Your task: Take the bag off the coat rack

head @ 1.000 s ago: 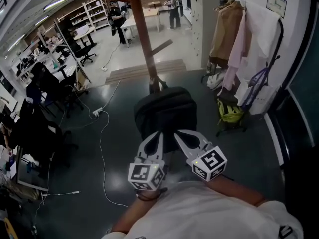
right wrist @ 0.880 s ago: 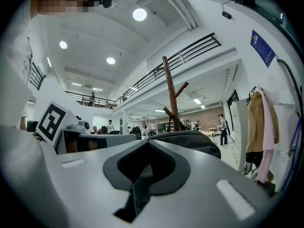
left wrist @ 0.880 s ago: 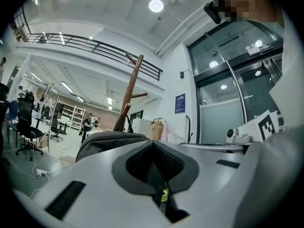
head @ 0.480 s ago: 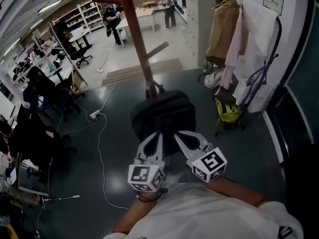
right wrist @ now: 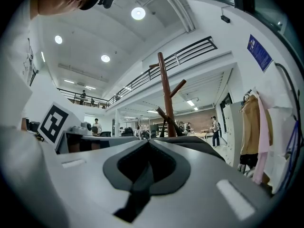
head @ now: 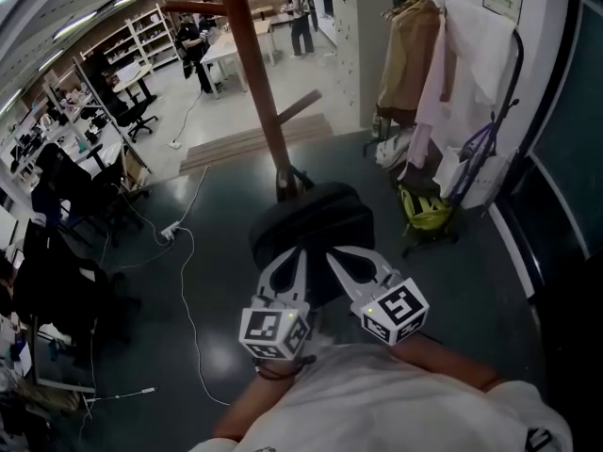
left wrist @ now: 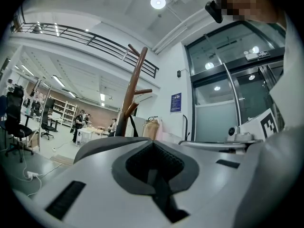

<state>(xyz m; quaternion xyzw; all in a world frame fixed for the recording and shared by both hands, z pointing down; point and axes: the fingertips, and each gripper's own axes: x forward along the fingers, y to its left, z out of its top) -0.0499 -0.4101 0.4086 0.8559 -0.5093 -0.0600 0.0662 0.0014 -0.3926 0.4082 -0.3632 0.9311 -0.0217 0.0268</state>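
Note:
A black bag [head: 306,226] hangs by its strap from a peg low on the brown wooden coat rack [head: 252,73], above a dark floor. My left gripper [head: 300,252] and right gripper [head: 332,252] are side by side just under the near side of the bag, both shut with nothing between the jaws. In the left gripper view the left gripper [left wrist: 153,144] points up at the rack [left wrist: 130,96], with the bag's dark edge [left wrist: 105,144] just over its tip. The right gripper [right wrist: 148,144] likewise faces the rack [right wrist: 166,94] and the bag [right wrist: 192,140].
Coats [head: 415,55] hang on a clothes stand at the right, with a yellow-green bag [head: 424,210] on the floor under it. A white cable and power strip [head: 170,232] lie at the left near office chairs [head: 66,186]. People stand at far tables [head: 193,50].
The head view has shifted a little, so the rack and bag sit slightly differently in frame. Both grippers stay shut under the bag.

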